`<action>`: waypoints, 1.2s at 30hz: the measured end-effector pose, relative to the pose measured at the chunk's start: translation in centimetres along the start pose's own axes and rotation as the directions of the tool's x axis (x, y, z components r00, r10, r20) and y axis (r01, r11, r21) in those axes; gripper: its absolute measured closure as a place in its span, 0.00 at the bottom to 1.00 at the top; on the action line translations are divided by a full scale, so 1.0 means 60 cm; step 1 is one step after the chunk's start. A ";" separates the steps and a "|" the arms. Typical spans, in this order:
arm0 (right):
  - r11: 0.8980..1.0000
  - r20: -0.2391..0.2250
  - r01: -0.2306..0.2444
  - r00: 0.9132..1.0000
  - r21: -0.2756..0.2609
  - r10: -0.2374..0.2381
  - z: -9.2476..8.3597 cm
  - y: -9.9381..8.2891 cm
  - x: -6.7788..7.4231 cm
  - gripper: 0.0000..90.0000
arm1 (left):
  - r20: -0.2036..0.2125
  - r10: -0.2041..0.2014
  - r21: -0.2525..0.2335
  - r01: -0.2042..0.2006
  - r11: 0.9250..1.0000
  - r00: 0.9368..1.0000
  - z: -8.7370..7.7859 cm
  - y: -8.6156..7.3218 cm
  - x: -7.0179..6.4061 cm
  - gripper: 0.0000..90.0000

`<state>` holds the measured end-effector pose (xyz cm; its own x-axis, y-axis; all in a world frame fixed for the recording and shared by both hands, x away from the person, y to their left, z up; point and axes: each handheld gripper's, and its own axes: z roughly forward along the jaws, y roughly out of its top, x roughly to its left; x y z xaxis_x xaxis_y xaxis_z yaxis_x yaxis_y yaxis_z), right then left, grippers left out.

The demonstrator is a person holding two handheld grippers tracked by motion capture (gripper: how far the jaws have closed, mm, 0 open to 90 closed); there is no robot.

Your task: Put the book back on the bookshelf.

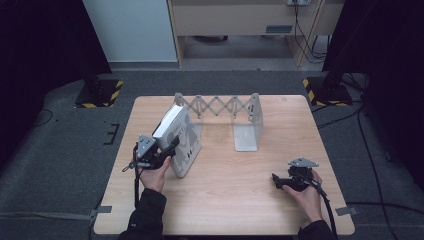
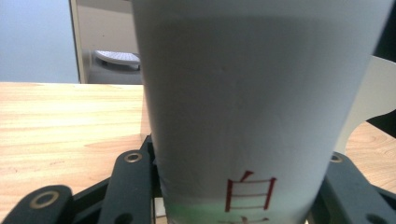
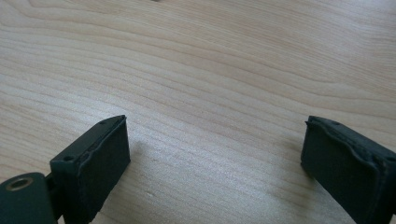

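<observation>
A thick white book [image 1: 176,131] stands tilted on the wooden table [image 1: 225,200], left of centre, its top leaning toward the back left. My left gripper [image 1: 171,148] is shut on its near lower edge. In the left gripper view the pale spine with red characters [image 2: 252,107] sits between the two black jaws of that gripper [image 2: 233,186]. An expanding grey metal book rack [image 1: 248,125] stands behind the book, its left end plate beside the cover. My right gripper [image 1: 275,180] rests low near the front right, open, with bare wood between its pads [image 3: 215,163].
Two black stands with yellow-and-black striped bases [image 1: 97,92] [image 1: 327,90] flank the table's far corners. Cables [image 1: 370,150] run over the grey floor at the right. A pale cabinet [image 1: 240,20] stands behind.
</observation>
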<state>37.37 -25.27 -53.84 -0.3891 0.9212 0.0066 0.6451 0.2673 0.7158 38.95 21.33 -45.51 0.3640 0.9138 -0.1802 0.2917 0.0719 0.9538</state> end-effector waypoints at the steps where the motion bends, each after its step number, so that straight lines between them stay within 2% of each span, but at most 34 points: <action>1: 1.000 0.000 0.000 1.000 0.000 0.000 0.000 0.000 0.000 0.09 | -0.001 0.014 0.006 -0.014 1.000 1.000 0.004 0.004 -0.002 0.57; 6: 1.000 0.000 0.001 1.000 0.000 -0.001 0.000 0.000 0.000 0.09 | -0.006 0.054 0.011 -0.054 0.998 0.998 0.020 0.017 -0.013 0.57; 15: 1.000 0.001 0.000 1.000 -0.003 0.000 0.001 0.000 0.000 0.09 | -0.018 0.030 -0.004 -0.030 1.000 0.999 0.035 0.025 -0.003 0.57; 21: 1.000 -0.001 0.001 1.000 -0.003 -0.001 0.001 0.000 0.000 0.09 | -0.025 0.059 0.009 -0.059 0.998 0.998 0.050 0.032 -0.004 0.57; 23: 1.000 0.001 0.000 1.000 -0.003 0.000 0.001 0.000 0.000 0.09 | -0.043 0.074 0.003 -0.074 0.997 0.996 0.057 0.033 -0.008 0.57; 26: 1.000 0.001 0.000 1.000 -0.003 0.000 0.001 0.000 0.000 0.09 | -0.044 0.088 -0.004 -0.089 0.996 0.995 0.066 0.031 -0.012 0.57; 32: 1.000 0.000 0.001 1.000 -0.003 -0.001 0.001 0.000 0.000 0.09 | -0.043 0.076 -0.018 -0.077 0.997 0.996 0.075 0.027 -0.005 0.57; 36: 1.000 0.000 0.001 1.000 -0.003 -0.001 0.001 0.001 0.000 0.09 | -0.041 0.081 -0.024 -0.082 0.996 0.996 0.078 0.026 -0.005 0.57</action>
<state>37.43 -25.25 -53.87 -0.3893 0.9211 0.0057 0.6430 0.2673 0.7177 43.42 19.30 -45.11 0.3498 0.9323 -0.0921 0.2398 0.0059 0.9708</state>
